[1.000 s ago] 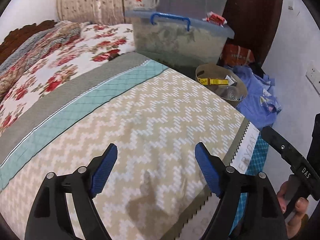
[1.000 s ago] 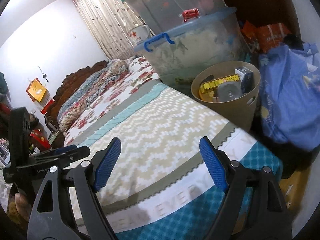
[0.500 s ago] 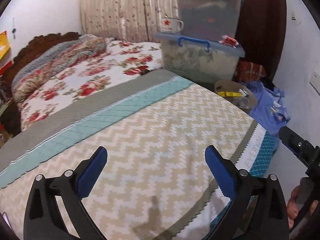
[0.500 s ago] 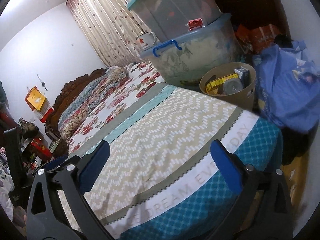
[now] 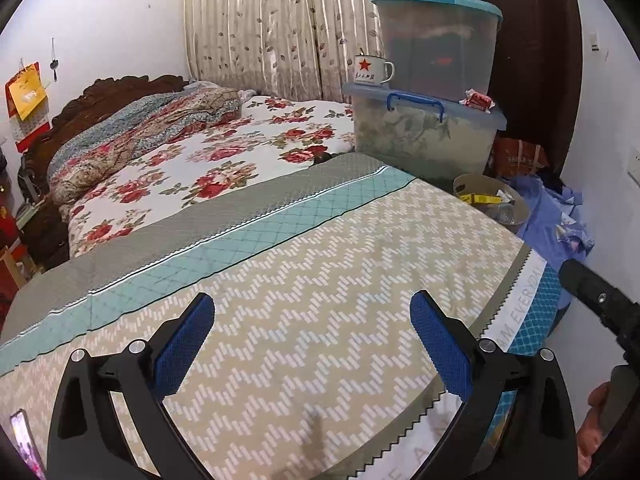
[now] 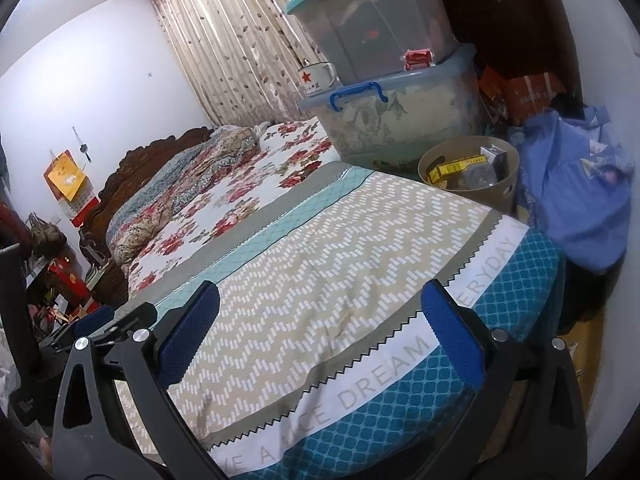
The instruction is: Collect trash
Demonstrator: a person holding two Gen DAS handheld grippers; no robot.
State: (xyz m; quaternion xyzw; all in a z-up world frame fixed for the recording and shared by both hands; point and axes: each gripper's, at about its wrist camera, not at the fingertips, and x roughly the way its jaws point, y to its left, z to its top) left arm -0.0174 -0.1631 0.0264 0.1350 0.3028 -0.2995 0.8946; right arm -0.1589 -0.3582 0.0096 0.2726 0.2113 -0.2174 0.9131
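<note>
A tan round bin [image 6: 470, 178] stands on the floor past the bed's far corner, holding a yellow box [image 6: 456, 168], a clear lid and a small carton; it also shows in the left wrist view [image 5: 494, 200]. My left gripper [image 5: 312, 336] is open and empty over the zigzag bedspread [image 5: 320, 280]. My right gripper [image 6: 320, 320] is open and empty near the bed's foot edge. A red wrapper [image 6: 418, 58] lies on the lower storage box lid.
Stacked plastic storage boxes [image 5: 424, 128] with a star mug [image 5: 370, 70] stand beside the bed. Blue clothes [image 6: 576, 188] are piled right of the bin. A phone [image 5: 24, 440] lies at the bed's near left. A carved headboard [image 5: 100, 100] is at the far left.
Both grippers have pulled back and risen away from the bin; the bin now looks smaller and more of the bed and room shows. Both stay open.
</note>
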